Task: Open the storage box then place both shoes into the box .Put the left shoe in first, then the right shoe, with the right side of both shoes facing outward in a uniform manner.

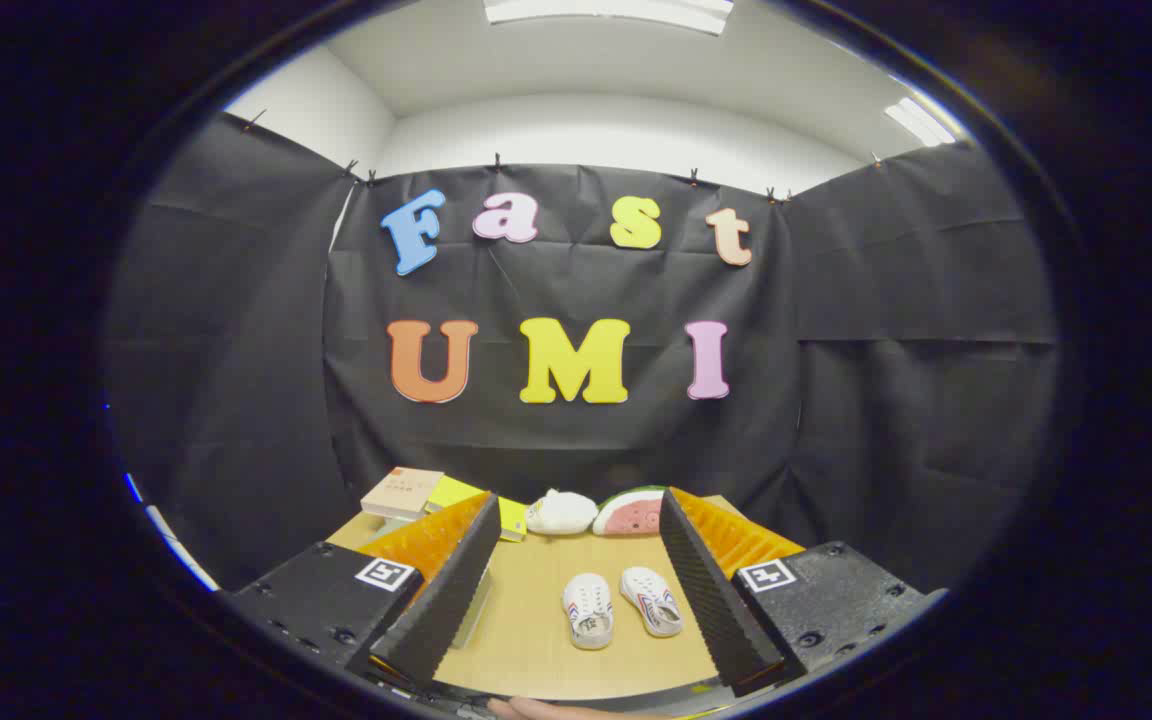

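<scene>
With the gripper (pixel 576 640) jaws spread wide and empty, the two shoes (pixel 622 605) lie side by side on the counter (pixel 536 580) at lower centre between them, so opening the storage box seems the pending step.

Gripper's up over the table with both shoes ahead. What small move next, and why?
Probably swing toward the clear box edge beside the near finger: the gripper is open and empty, the shoes lie loose on the table, and opening comes first.

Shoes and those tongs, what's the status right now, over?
Tongs open, holding nothing. Two white shoes side by side on the table between the fingers, untouched. Nothing lies between tongs and shoes; watermelon toy and white plush sit beyond.
</scene>
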`<state>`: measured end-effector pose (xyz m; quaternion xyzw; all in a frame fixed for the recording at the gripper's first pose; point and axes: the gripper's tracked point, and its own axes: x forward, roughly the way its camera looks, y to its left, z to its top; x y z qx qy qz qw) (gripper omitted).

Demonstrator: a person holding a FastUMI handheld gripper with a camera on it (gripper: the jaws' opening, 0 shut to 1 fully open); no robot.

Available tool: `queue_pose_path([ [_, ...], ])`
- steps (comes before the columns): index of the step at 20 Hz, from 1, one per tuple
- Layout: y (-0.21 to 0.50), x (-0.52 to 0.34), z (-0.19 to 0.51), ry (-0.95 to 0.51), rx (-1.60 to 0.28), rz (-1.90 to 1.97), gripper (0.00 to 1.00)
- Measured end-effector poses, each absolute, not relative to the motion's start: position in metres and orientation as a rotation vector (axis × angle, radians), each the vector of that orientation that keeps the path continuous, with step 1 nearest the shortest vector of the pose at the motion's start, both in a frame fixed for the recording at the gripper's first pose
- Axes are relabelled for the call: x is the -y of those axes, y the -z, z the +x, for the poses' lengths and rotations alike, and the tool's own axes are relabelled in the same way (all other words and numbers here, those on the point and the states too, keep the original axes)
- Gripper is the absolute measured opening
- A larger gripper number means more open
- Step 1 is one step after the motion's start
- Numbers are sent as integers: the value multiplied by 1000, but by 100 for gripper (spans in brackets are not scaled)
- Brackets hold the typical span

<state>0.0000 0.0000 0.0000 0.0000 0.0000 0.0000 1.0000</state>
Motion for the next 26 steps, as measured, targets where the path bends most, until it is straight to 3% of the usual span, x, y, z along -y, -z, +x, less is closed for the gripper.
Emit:
queue_pose_path([
  [16, 40, -14, 11, 29, -74, -39, 100],
  [22, 90, -12, 66, -32, -221, 22, 100],
  [26, 110, -24, 116, -149, -337, 62, 100],
])
